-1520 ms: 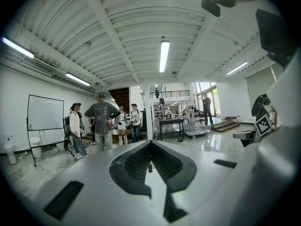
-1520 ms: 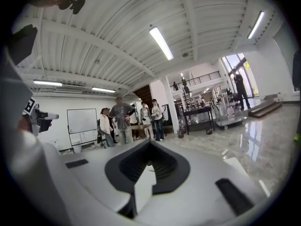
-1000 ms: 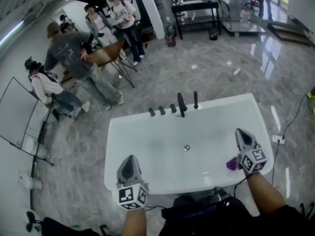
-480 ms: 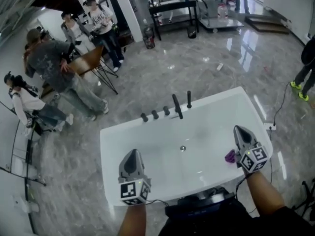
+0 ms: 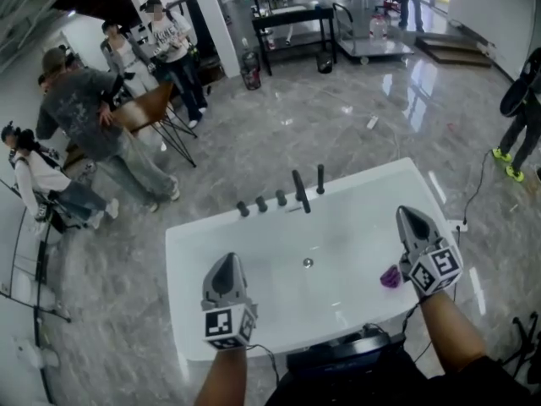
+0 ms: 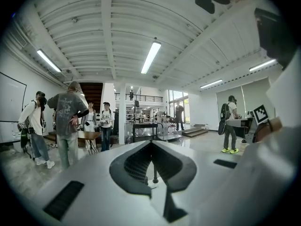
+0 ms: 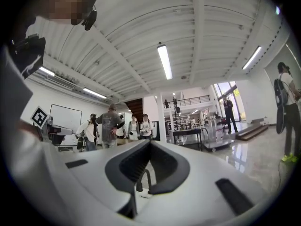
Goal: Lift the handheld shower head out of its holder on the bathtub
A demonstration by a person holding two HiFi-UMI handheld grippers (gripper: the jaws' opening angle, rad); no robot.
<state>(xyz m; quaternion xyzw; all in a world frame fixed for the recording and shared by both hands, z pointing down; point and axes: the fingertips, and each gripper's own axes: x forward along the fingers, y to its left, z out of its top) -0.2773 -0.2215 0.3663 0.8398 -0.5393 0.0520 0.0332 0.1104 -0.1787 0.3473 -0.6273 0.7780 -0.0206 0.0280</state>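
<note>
A white bathtub [image 5: 194, 252] lies below me, with a row of black fittings on its far rim. Among them the handheld shower head [image 5: 320, 178] stands upright in its holder, right of the slanted spout [image 5: 298, 191] and three knobs [image 5: 261, 203]. My left gripper [image 5: 225, 259] hovers shut over the near left part of the tub, far short of the fittings. My right gripper [image 5: 406, 212] is shut and empty over the tub's right side. In the left gripper view a black upright fitting [image 6: 154, 171] shows through the gap behind the shut left gripper [image 6: 151, 143]. The right gripper [image 7: 149, 142] frames the curved spout [image 7: 146, 177].
A purple thing [image 5: 390, 276] lies in the tub near the right gripper, and the drain [image 5: 308, 263] sits mid-tub. Several people and a brown chair [image 5: 152, 104] stand at the far left. A person [image 5: 517, 112] walks at the right edge. A cable [image 5: 473, 193] runs along the floor.
My right gripper has risen and sits higher in the picture; the left one has shifted a little. The tub sits lower and further left in the head view. A person has entered at right.
</note>
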